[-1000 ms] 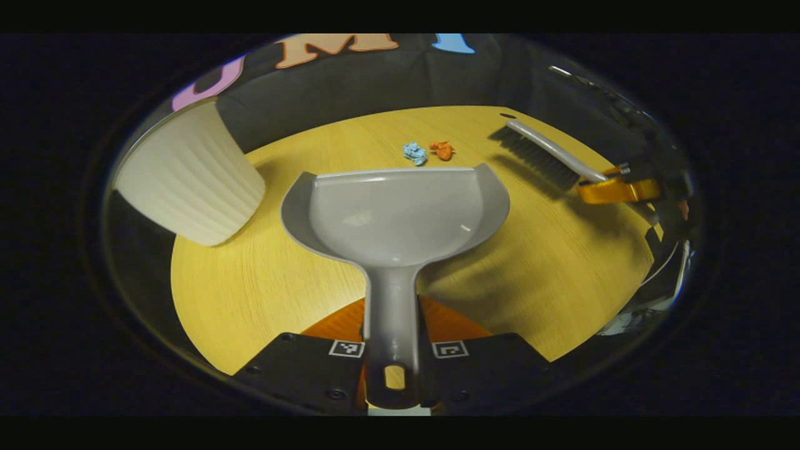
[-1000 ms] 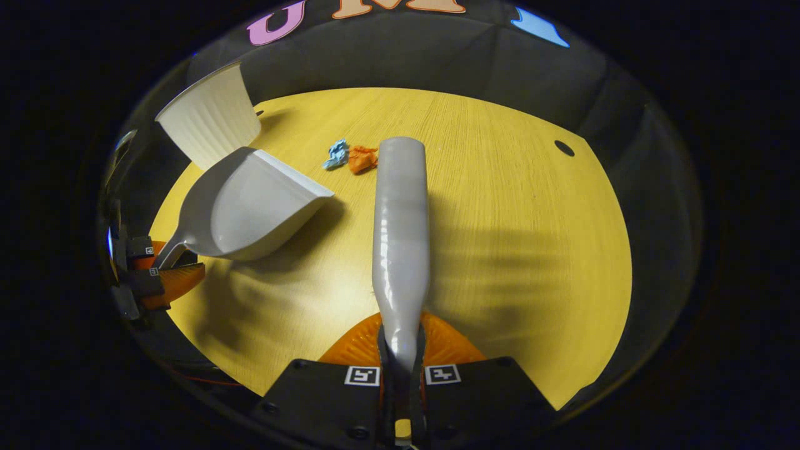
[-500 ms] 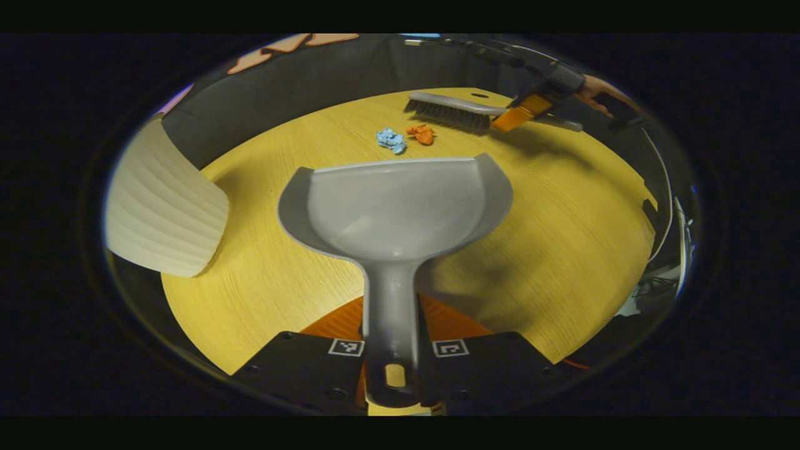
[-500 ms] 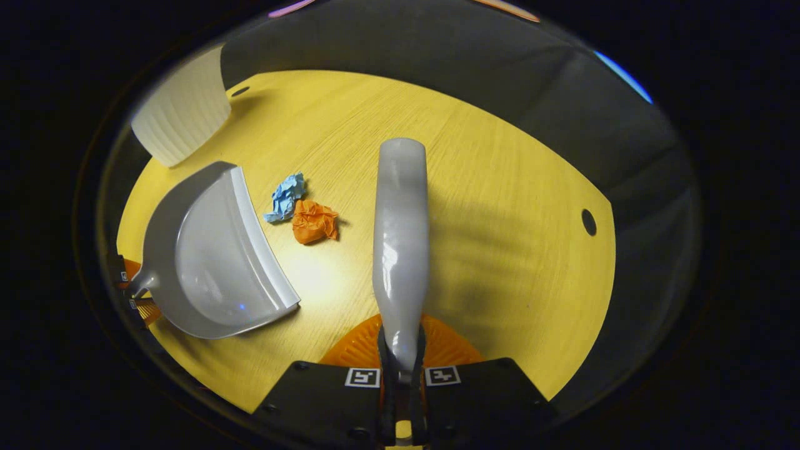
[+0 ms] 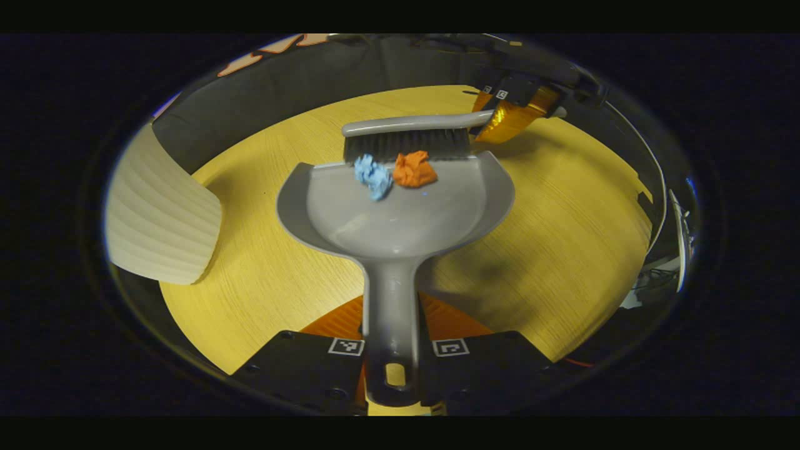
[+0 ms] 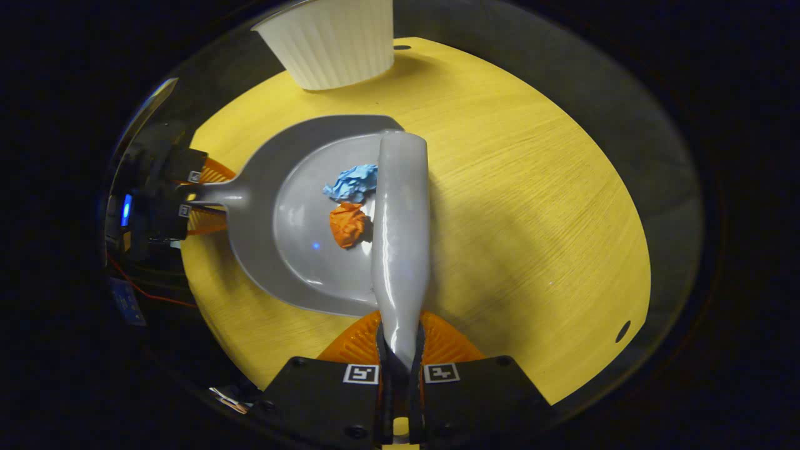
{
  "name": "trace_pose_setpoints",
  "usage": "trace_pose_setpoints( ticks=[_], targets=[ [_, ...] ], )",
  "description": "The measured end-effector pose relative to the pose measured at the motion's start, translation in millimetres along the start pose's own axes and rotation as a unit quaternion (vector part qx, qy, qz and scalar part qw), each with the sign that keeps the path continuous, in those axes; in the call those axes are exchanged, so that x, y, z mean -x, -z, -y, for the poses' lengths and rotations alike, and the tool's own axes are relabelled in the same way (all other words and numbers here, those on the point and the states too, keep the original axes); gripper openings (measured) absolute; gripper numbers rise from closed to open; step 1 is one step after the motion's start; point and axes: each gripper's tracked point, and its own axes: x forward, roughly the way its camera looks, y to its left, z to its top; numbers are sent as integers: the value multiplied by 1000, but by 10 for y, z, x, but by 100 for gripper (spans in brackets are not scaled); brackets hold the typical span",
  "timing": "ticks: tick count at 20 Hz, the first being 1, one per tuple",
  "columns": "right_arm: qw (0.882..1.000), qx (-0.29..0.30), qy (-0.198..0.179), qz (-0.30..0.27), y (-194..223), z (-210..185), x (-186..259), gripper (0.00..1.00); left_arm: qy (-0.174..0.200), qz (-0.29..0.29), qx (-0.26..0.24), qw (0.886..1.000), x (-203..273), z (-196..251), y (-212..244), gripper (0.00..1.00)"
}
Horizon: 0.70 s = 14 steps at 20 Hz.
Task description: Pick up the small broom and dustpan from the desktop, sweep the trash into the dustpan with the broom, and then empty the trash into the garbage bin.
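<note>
- Left gripper view: left gripper point(image 5: 392, 350) is clamping both fingers on the handle of the grey dustpan point(image 5: 394, 215); the pan is lying w/ its open lip toward the far edge of the yellow wooden desktop point(image 5: 562, 237), roughly mid-desktop.
- Blue paper wad point(image 5: 374, 177) & orange paper wad point(image 5: 414, 169) are sitting just inside the pan's lip, touching each other.
- Small broom point(image 5: 406, 137), grey back w/ dark bristles, is pressing along the lip right behind the wads; right gripper point(image 5: 509, 112) is showing at its handle end near the far right edge, partly cut off, grip hard to make out here.
- White ribbed garbage bin point(image 5: 159, 225) is standing at the left edge, top cut off.
- Right gripper view: right gripper point(image 6: 400, 369) is pinching the broom point(image 6: 400, 237) handle between both fingers; bristles are hidden under the grey back.
- Dustpan point(image 6: 294, 231) is lying left of the broom, wads point(image 6: 351, 206) inside against it; left gripper point(image 6: 181, 200) is gripping the pan's handle at the left edge.
- Bin point(image 6: 331, 44) is at the far edge, rim cut off.
</note>
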Motion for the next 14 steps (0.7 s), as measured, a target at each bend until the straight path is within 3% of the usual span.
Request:
trace_pose_setpoints(
  ticks=[1,3,4,5,6,9,14],
  targets=[
    [999,-35,-1,28,-26,77,27,12,-3,7,2,1000,-10,-10,7,25],
    [988,-113,42,93,-53,331,252,12,-18,32,9,999,-25,-23,-25,25],
    [978,-152,71,126,-65,394,449,12,-28,44,12,999,-34,-37,-31,27],
    [965,-194,90,152,-40,439,631,12,-40,59,17,997,-25,-48,-74,23],
    [954,-236,88,163,23,439,756,12,-47,76,25,996,10,-26,-125,27],
    [931,-308,83,176,180,390,782,12,-65,140,62,986,193,-38,-330,25],
    [909,-367,29,196,154,365,676,12,-133,236,103,957,899,-192,-769,24]
  ],
)
